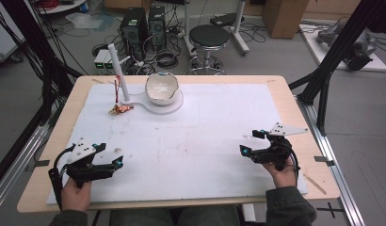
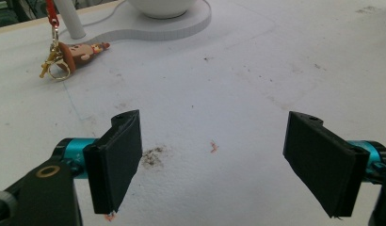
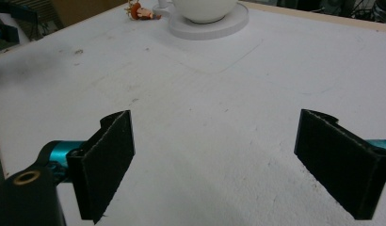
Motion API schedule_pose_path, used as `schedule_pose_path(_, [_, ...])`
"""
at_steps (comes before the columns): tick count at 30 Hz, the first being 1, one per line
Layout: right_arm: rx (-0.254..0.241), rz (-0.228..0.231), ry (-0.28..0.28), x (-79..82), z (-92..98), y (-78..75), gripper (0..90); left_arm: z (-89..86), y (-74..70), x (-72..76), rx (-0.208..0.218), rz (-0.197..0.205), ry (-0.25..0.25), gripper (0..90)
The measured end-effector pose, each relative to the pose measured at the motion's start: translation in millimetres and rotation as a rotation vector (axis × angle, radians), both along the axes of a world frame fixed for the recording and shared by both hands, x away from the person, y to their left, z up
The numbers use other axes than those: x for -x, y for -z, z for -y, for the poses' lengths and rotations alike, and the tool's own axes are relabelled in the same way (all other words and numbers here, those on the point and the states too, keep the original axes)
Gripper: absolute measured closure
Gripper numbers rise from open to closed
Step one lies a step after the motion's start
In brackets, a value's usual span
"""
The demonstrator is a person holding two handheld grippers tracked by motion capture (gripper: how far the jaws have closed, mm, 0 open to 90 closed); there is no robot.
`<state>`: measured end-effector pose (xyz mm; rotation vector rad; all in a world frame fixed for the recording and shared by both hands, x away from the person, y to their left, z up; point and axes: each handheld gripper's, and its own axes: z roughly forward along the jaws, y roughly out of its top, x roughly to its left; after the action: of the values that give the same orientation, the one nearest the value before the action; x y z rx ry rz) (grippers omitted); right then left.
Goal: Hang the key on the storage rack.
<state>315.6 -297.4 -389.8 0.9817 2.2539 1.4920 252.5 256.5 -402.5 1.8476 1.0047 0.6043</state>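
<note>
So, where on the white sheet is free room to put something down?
The wide middle of the white sheet, between the left tool and the right tool, is bare. So is the far right part, right of the bowl. The far left is crowded: the white post, the keychain figure and the bowl's stand.

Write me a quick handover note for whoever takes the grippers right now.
Left gripper: open, empty, at the near left of the white mat.
Right gripper: open, empty, near right.
Keychain figure: lying on the mat beside the white post, its red strap leading up by the post.
White bowl: on its round base at the far side.
Done: nothing gripped yet.
Left: probably reach for the keychain.
</note>
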Motion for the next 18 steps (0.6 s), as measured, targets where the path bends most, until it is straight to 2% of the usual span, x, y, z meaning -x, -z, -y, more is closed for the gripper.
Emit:
schedule_pose_path(8, [-0.003, 0.025, 0.015, 12.0, 8.5, -1.1, 12.0, 2.3, 0.2, -0.4, -0.008, -0.008, 0.018, 20.5])
schedule_pose_path(18, [0.002, 0.030, 0.013, 21.3, 11.8, 0.7, 11.9, 4.1, 0.9, 0.1, -0.005, -0.011, 0.026, 20.5])
